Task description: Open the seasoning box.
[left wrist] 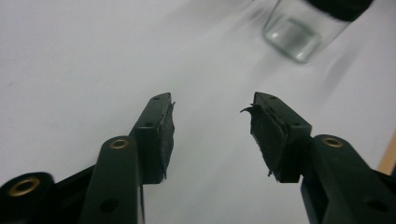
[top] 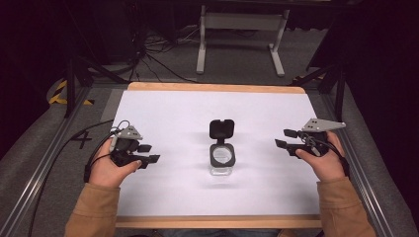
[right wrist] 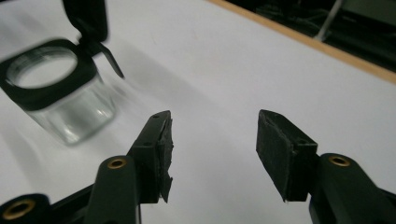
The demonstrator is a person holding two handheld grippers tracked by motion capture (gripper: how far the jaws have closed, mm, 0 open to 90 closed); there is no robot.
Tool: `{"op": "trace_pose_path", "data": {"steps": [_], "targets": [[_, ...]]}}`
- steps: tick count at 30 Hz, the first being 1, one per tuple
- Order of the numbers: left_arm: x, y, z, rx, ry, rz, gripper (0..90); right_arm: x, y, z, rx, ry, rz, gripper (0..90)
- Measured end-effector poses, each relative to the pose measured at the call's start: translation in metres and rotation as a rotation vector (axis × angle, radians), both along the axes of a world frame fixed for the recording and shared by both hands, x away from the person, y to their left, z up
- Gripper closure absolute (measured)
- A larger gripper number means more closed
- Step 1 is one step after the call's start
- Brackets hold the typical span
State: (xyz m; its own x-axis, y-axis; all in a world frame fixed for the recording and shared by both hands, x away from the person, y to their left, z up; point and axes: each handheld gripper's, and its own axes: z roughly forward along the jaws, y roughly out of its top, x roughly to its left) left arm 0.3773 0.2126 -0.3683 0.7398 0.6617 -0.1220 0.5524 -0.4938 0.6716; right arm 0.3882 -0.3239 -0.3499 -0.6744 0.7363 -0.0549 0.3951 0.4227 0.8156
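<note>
A small clear square jar [top: 222, 160] with a black rim stands in the middle of the white table, its hinged black lid [top: 221, 129] flipped open toward the far side. The jar [right wrist: 60, 98] looks empty in the right gripper view, and its clear base [left wrist: 292, 35] appears at the top of the left gripper view. My left gripper [top: 149, 153] is held open to the left of the jar, well apart from it. To the jar's right, my right gripper [top: 285, 138] is open too. Nothing sits between either pair of jaws.
The white table surface [top: 168, 108] has a wooden edge [top: 217, 87] at the far side. Metal rails [top: 44, 163] run along both sides. A white metal stand [top: 241, 29] and cables lie on the floor beyond the table.
</note>
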Motion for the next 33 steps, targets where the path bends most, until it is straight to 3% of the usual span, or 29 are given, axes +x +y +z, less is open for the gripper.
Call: {"op": "trace_pose_path", "data": {"steps": [3, 6, 10, 14, 15, 19, 23, 28, 30, 33], "targets": [[0.008, 0.016, -0.016, 0.005, 0.026, 0.047, 46.3, 0.006, -0.013, -0.014, -0.012, 0.055, -0.033, 45.2], [0.012, 0.024, -0.027, 0.001, 0.041, 0.047, 51.9, 0.011, -0.023, -0.028, -0.027, 0.106, -0.057, 44.5], [0.014, 0.03, -0.044, 0.033, 0.078, 0.034, 51.3, 0.014, -0.033, -0.043, -0.028, 0.207, -0.062, 42.6], [0.016, 0.03, -0.056, 0.058, 0.114, -0.008, 48.3, 0.017, -0.039, -0.054, -0.064, 0.222, -0.083, 42.6], [0.016, 0.027, -0.059, 0.065, 0.133, -0.019, 47.2, 0.018, -0.039, -0.056, -0.064, 0.222, -0.084, 42.5], [0.017, 0.02, -0.063, 0.088, 0.139, -0.051, 44.2, 0.018, -0.036, -0.066, -0.039, 0.241, -0.073, 42.7], [0.018, 0.015, -0.067, 0.085, 0.133, -0.049, 38.6, 0.018, -0.026, -0.076, -0.079, 0.205, -0.053, 42.3], [0.018, 0.015, -0.068, 0.068, 0.129, -0.054, 34.3, 0.019, -0.015, -0.082, -0.104, 0.199, -0.028, 41.1], [0.019, 0.012, -0.067, 0.086, 0.092, -0.053, 33.1, 0.019, -0.012, -0.084, -0.122, 0.195, -0.019, 40.2], [0.018, 0.009, -0.065, 0.072, 0.088, -0.055, 32.9, 0.018, -0.009, -0.084, -0.134, 0.179, -0.009, 39.8]]}}
